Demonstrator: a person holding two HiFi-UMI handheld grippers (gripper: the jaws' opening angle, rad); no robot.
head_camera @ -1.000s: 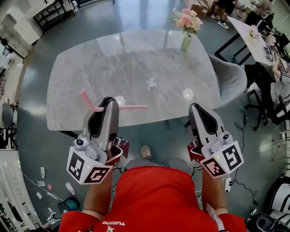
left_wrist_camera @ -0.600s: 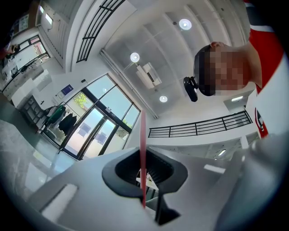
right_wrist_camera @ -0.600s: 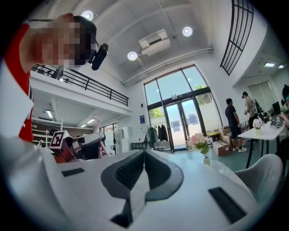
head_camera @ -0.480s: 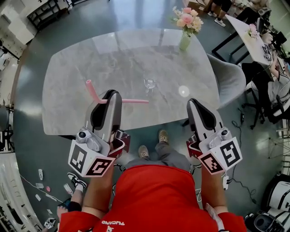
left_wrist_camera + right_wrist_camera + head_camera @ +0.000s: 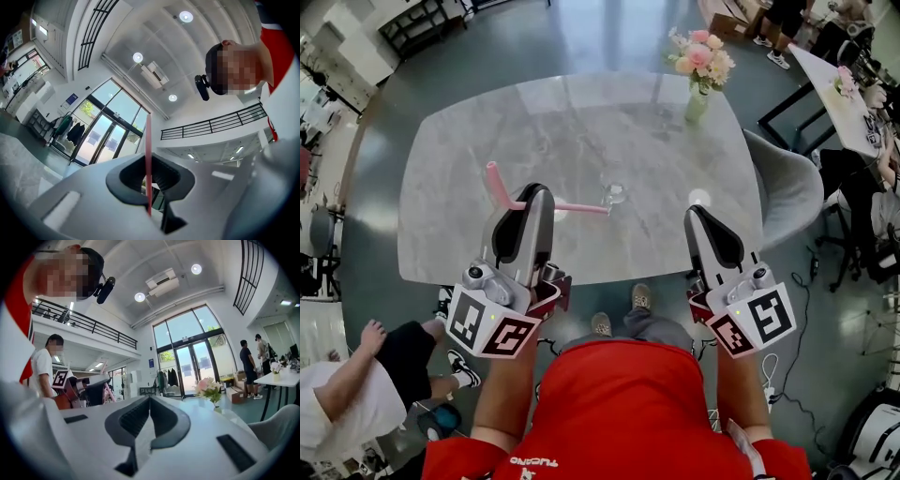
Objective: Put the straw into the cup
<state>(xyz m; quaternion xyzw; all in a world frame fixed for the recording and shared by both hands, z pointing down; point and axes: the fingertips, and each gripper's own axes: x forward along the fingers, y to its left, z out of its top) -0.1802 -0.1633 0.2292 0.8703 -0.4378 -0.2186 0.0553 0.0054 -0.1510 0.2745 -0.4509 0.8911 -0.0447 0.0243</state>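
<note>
Left tool (image 5: 532, 194) still grips straw (image 5: 577, 207), tip nearer cup (image 5: 615, 193).

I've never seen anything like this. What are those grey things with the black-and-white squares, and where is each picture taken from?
There is no robot here. A person in a red shirt holds a tool in each hand, a gripper with two fingers that pinch. The marked cubes are part of those tools. The head view comes from a camera on the person's head, looking down. The two gripper views come from cameras riding on the tools, looking along their fingers. On the grey table stand a small clear cup and a vase of flowers. The left gripper is shut on a pink straw, which is not yet in the cup. The right gripper is shut and empty.
</note>
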